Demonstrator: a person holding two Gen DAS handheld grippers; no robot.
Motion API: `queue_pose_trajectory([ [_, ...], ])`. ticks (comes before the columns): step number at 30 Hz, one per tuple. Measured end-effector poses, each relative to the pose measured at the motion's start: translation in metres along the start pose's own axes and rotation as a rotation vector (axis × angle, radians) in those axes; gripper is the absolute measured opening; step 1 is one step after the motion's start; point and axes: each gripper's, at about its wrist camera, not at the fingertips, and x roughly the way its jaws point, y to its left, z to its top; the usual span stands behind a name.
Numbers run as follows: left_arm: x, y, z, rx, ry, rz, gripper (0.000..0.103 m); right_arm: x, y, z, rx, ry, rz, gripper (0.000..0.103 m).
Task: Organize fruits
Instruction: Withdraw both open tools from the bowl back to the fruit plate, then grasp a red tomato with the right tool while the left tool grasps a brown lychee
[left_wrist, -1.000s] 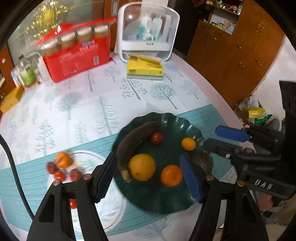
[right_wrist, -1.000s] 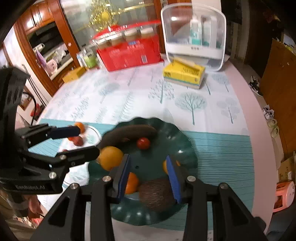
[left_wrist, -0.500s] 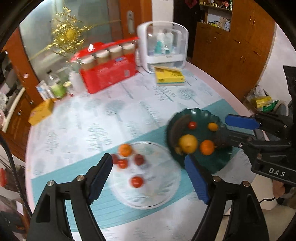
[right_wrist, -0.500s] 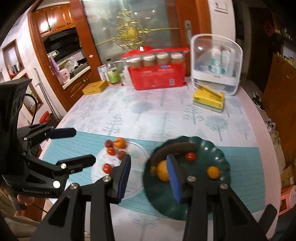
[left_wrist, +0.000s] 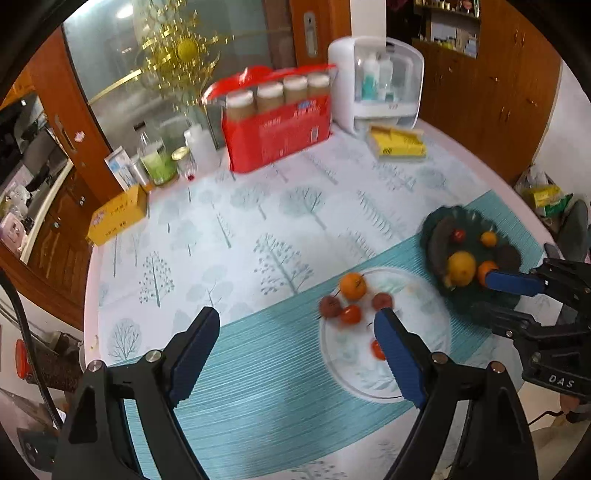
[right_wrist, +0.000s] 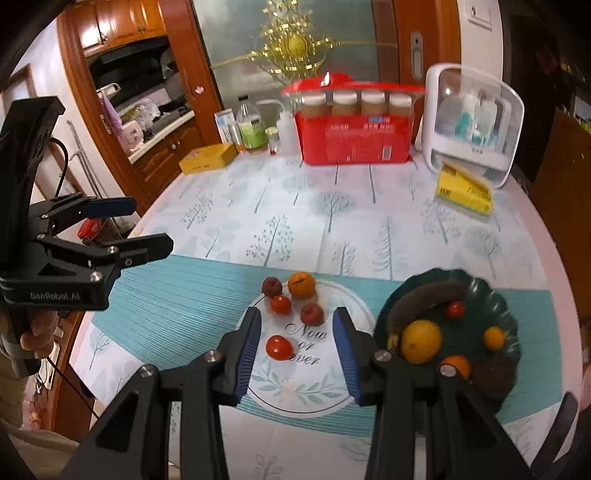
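Tree-patterned counter fills more view now: both claws have pulled back from the green plate, left claw opening empty, right claw apart, empty.

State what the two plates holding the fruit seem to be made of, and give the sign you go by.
White plate: probably glazed ceramic, opaque, with printed lettering and leaves. Dark green plate: scalloped rim and a dull sheen suggest plastic or glazed ceramic; the blur leaves it open.
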Motion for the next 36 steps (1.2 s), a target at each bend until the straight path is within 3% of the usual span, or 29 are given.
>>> queue_pose_trajectory([
  [10, 0.110, 0.015, -0.010, 0.004, 0.156, -0.085, 0.085, 0.076, 0.002, -0.023, 0.098, 0.135, -0.022, 0.041],
  [17, 0.170, 0.017, -0.008, -0.052, 0.203, -0.207, 0.084, 0.115, 0.003, -0.038, 0.153, 0.209, -0.018, 0.041],
  [22, 0.190, 0.014, -0.005, -0.100, 0.209, -0.276, 0.078, 0.132, 0.005, -0.043, 0.193, 0.222, -0.002, 0.041],
  [26, 0.202, 0.006, -0.005, -0.092, 0.224, -0.297, 0.068, 0.141, 0.007, -0.044, 0.210, 0.226, 0.002, 0.041],
  [36, 0.212, -0.011, -0.003, -0.098, 0.231, -0.346, 0.054, 0.158, 0.012, -0.046, 0.190, 0.245, 0.004, 0.039],
])
